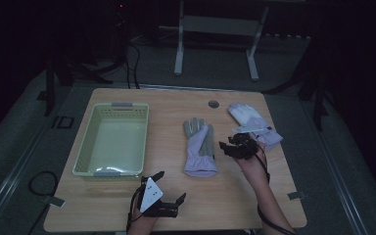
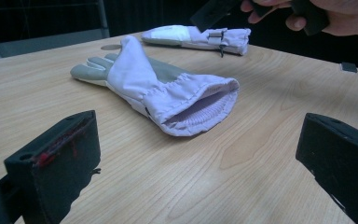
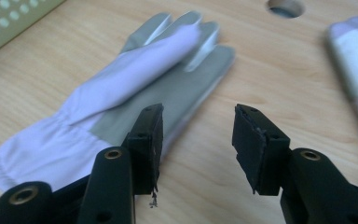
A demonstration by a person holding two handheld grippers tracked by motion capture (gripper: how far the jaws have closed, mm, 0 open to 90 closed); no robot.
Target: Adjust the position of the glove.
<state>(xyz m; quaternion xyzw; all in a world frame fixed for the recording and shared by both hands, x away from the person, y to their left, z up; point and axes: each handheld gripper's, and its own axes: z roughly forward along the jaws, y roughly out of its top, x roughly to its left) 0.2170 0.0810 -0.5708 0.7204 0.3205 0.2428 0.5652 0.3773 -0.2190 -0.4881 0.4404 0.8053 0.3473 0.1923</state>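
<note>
A lavender and grey glove [image 1: 200, 147] [image 2: 158, 88] [image 3: 135, 88] lies flat mid-table, cuff toward me, with one side folded over its palm. A second lavender glove [image 1: 254, 125] [image 2: 196, 37] [image 3: 354, 56] lies at the far right. My right gripper [image 1: 226, 147] [image 3: 198, 140] hovers just right of the first glove, between the two gloves, jaws open with only bare table between them. My left gripper [image 1: 170, 186] [image 2: 196, 158] rests near the front edge, jaws wide open and empty, pointing at the first glove's cuff.
A pale green plastic basket [image 1: 112, 139] [image 3: 9, 18] stands empty on the left half of the wooden table [image 1: 225, 196]. A round cable hole [image 1: 213, 104] [image 3: 286, 7] sits near the far edge. Bare wood stretches along the front, between the grippers.
</note>
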